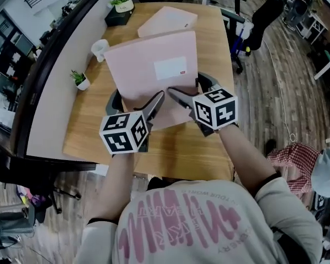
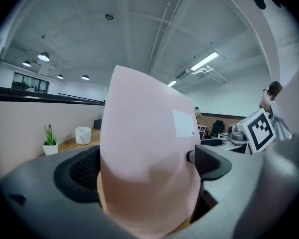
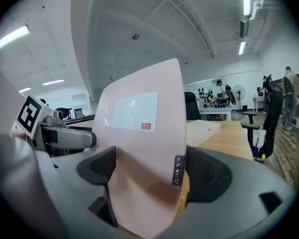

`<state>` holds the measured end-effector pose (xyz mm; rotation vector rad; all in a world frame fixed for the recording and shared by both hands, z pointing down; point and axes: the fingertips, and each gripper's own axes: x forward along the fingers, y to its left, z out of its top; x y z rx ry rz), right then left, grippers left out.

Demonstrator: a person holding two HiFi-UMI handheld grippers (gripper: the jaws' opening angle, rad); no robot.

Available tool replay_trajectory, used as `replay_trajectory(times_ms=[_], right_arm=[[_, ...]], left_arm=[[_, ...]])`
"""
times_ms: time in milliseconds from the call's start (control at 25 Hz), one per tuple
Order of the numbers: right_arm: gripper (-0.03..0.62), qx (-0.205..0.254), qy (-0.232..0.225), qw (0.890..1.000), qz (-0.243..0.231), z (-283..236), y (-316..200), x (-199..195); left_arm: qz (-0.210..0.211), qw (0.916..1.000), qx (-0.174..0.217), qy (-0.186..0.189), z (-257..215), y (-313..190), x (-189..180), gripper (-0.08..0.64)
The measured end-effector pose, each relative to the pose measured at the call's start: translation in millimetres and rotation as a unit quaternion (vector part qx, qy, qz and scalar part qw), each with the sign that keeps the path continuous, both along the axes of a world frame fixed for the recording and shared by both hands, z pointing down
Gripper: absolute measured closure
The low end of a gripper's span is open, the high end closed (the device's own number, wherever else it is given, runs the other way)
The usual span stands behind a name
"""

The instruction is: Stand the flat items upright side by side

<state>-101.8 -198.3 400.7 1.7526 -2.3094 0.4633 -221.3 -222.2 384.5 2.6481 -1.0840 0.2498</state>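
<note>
A flat pink box (image 1: 154,70) with a white label is tilted up off the wooden table (image 1: 93,131), its far edge raised. Both grippers grip its near edge. My left gripper (image 1: 135,100) is shut on the box's left part, and the pink face (image 2: 144,133) fills the space between its pads. My right gripper (image 1: 192,92) is shut on the right part, with the box (image 3: 139,148) and its spine tag between the pads. A second pink flat box (image 1: 168,22) lies flat at the table's far side, also seen as the box (image 3: 209,130) behind the right jaws.
A small potted plant (image 1: 80,80) and a white cup (image 1: 99,49) stand along the table's left edge by the partition. A dark planter (image 1: 120,10) sits at the far left corner. An office chair (image 1: 236,29) stands to the table's right.
</note>
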Motion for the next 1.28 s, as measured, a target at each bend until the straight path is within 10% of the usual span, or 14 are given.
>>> replay_trajectory(times_ms=[520, 1280], right_arm=[[0.16, -0.003, -0.022, 0.996, -0.085, -26, 140, 79], [0.158, 0.037, -0.039, 0.977, -0.205, -51, 79, 37]], left_arm=[[-0.109, 0.9935, 0.033, -0.01, -30, 167, 77, -0.018], [-0.219, 0.9726, 0.07, -0.035, -54, 140, 40, -0.011]])
